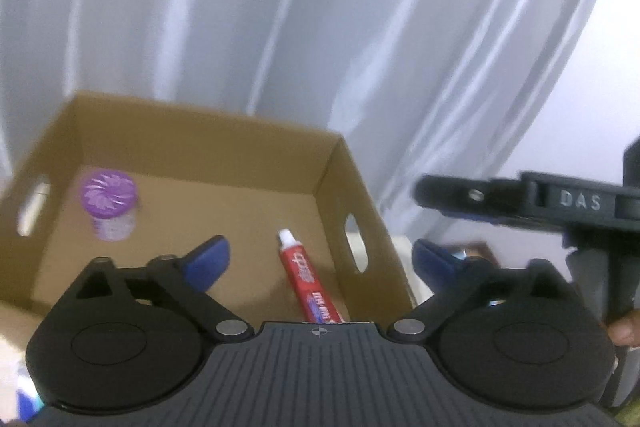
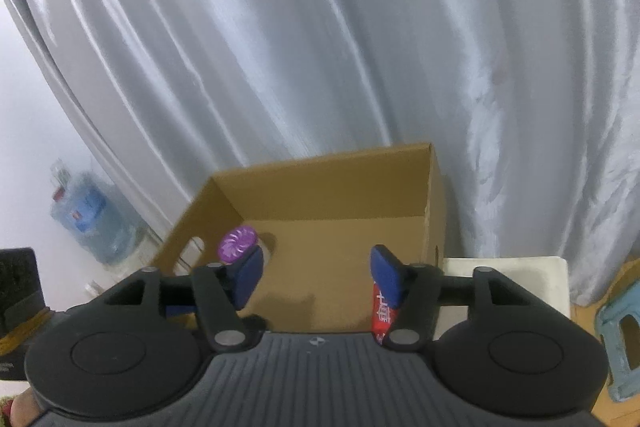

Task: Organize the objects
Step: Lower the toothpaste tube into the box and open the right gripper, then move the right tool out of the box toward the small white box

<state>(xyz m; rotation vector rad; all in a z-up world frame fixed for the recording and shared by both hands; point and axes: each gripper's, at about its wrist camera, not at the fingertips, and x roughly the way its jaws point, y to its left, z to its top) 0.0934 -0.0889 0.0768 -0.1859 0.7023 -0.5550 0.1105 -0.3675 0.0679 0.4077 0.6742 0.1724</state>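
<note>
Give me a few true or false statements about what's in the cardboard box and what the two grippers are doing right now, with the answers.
1. The toothpaste tube lies inside the cardboard box. True.
2. The purple-lidded jar stands outside the box on the floor. False: it stands upright inside the box, near the wall with the handle cutout.
3. The left gripper is clamped on the toothpaste tube. False: its jaws stand wide open and the tube lies free on the box floor.
4. The right gripper holds nothing. True: its jaws are apart with only the box floor between them.
5. A shiny pale curtain hangs behind the box. True.
</note>
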